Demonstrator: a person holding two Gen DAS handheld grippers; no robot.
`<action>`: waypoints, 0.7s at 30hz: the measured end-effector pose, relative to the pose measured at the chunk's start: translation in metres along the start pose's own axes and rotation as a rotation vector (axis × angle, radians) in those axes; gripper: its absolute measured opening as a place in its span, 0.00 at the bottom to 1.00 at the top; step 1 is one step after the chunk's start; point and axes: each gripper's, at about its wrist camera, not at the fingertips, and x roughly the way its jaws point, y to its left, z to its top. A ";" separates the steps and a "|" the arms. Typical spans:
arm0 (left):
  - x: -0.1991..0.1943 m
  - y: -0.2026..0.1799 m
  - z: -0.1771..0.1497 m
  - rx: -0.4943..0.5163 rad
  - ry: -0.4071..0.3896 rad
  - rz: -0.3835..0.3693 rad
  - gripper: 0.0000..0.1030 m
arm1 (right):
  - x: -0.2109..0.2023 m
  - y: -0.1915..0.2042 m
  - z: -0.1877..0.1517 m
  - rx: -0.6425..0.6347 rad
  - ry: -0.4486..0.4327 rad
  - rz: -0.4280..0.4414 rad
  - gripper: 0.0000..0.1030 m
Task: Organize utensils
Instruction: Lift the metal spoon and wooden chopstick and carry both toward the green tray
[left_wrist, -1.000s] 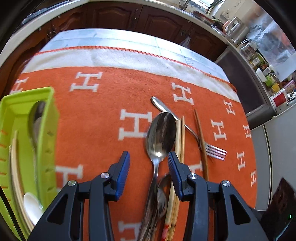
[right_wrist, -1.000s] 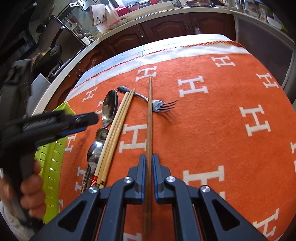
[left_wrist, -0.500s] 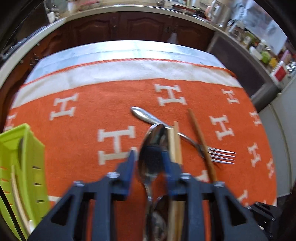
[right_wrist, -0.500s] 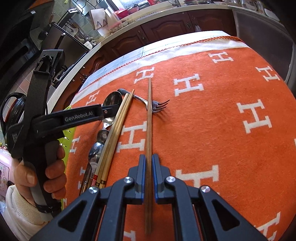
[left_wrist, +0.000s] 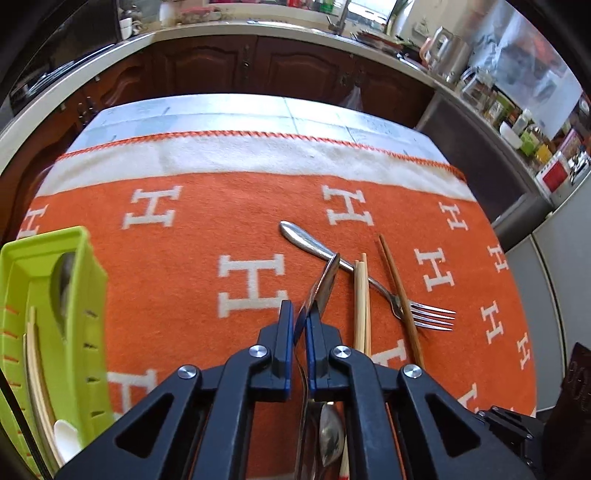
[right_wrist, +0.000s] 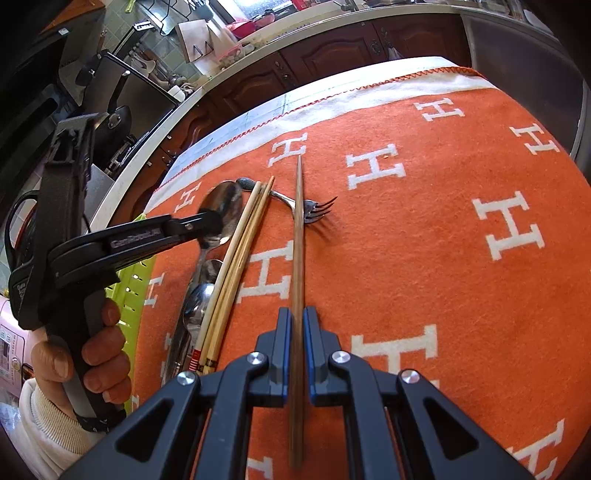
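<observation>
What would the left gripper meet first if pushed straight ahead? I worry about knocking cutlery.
Probably the fork handle, lying across just beyond the spoon that the left gripper holds; depth is unclear.

On the orange H-patterned blanket (left_wrist: 184, 258) the steel fork (left_wrist: 424, 314) lies crosswise, its handle passing under the pair of pale bamboo chopsticks (left_wrist: 361, 295) and the dark wooden chopstick (left_wrist: 400, 295), which lies to their right. The big steel spoon (right_wrist: 221, 218) sits left of the pair (a smaller spoon (right_wrist: 197, 299) nearer). The lime-green plastic tray (left_wrist: 44, 258) stands farthest left, spoon and chopsticks in it.
</observation>
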 end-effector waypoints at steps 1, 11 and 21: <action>-0.005 0.001 0.000 -0.006 -0.008 -0.003 0.03 | 0.000 0.000 0.000 0.003 0.001 0.003 0.06; -0.087 0.024 -0.011 -0.069 -0.137 -0.059 0.03 | -0.022 0.017 -0.002 -0.015 -0.040 0.049 0.06; -0.176 0.047 -0.030 -0.122 -0.285 -0.090 0.03 | -0.049 0.056 -0.013 -0.070 -0.065 0.124 0.06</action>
